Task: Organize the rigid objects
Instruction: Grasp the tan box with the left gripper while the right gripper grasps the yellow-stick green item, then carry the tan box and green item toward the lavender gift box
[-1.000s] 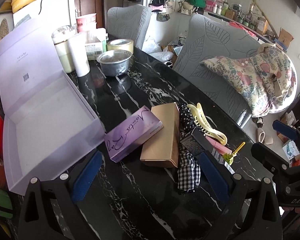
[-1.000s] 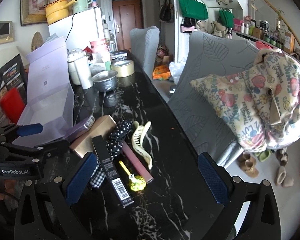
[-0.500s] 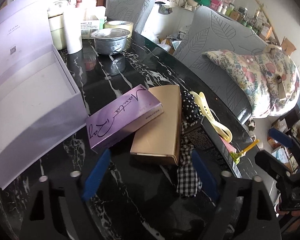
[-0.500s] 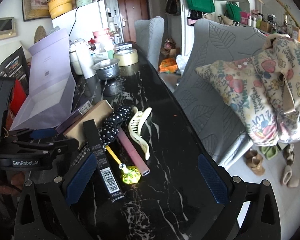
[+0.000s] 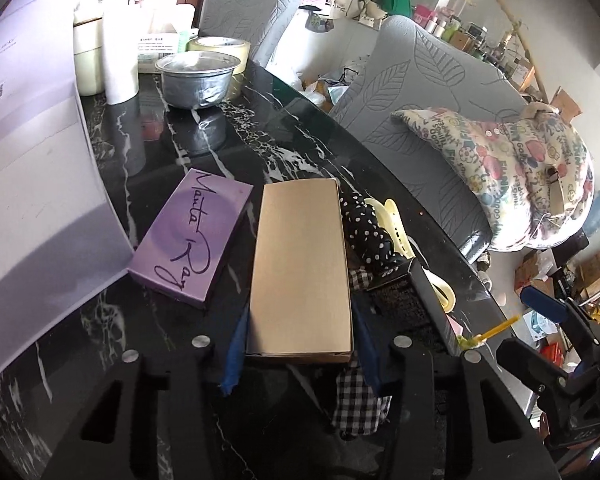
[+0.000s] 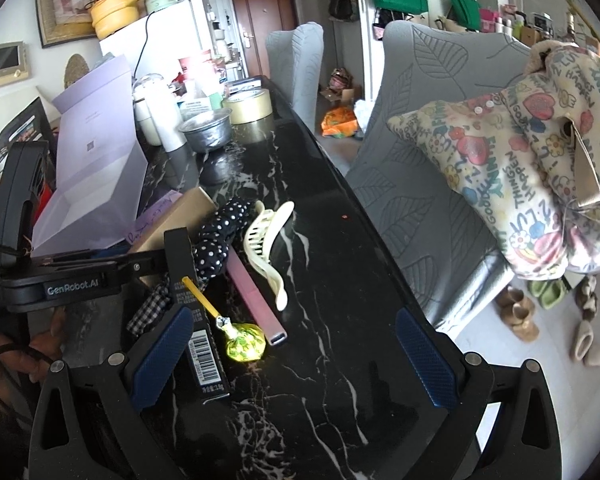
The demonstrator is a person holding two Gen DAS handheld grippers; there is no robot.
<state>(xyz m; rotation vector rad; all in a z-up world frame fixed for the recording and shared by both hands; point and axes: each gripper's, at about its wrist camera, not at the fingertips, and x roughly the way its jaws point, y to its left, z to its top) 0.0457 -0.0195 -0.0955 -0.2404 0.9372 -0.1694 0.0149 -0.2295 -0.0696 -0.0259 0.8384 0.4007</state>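
Observation:
A tan box [image 5: 302,268] lies on the black marble table [image 5: 268,148]. My left gripper [image 5: 300,344] is shut on its near end, one blue pad on each side. A purple box [image 5: 192,236] lies to its left, beside an open lilac gift box [image 5: 32,184]. In the right wrist view the left gripper [image 6: 140,264] reaches across the tan box [image 6: 176,216]. My right gripper [image 6: 296,356] is open and empty above a black carton [image 6: 196,332], a yellow-wrapped lollipop [image 6: 244,344], a pink tube [image 6: 252,296] and a cream hair claw [image 6: 266,240].
A polka-dot scrunchie [image 5: 366,232] and checked cloth [image 5: 360,408] lie right of the tan box. A metal bowl [image 5: 196,80], tape roll [image 5: 224,46] and white bottles [image 5: 120,64] stand at the far end. Grey chairs [image 6: 416,128] with a patterned cushion [image 6: 532,168] line the right edge.
My left gripper moved forward and down and closed on the tan box's near end. My right gripper shifted slightly nearer to the lollipop and black carton and stays open.

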